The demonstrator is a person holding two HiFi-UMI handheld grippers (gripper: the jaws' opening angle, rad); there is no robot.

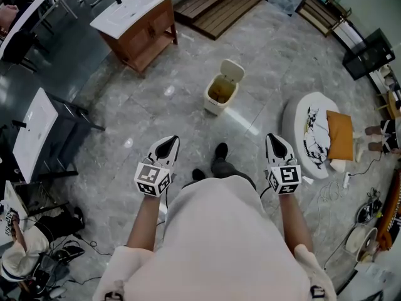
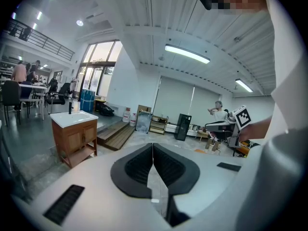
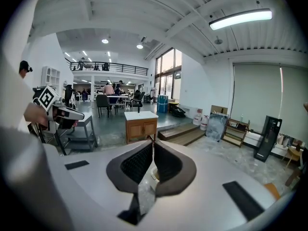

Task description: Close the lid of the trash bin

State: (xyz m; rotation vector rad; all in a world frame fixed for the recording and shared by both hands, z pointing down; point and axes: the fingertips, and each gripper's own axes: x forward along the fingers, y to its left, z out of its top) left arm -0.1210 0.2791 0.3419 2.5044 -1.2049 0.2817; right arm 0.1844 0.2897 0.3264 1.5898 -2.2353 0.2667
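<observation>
The cream trash bin [image 1: 220,94] stands on the grey stone floor ahead of me, its lid [image 1: 232,70] tipped up and back so the brownish inside shows. My left gripper [image 1: 165,147] hovers well short of the bin, to its lower left, with its jaws shut and nothing in them. My right gripper [image 1: 277,145] hangs to the bin's lower right, also shut and empty. In the left gripper view the black pads [image 2: 139,165] meet along a thin line. In the right gripper view the pads [image 3: 137,163] touch at the tips, and a pale rim shows through the gap lower down.
A wooden cabinet with a white sink top [image 1: 135,19] stands at the back left, and a wooden platform [image 1: 219,2] lies behind the bin. A round white cushion with an orange pillow [image 1: 316,133] lies to the right. A white table [image 1: 32,135] is at the left, and cables [image 1: 369,209] lie at the far right.
</observation>
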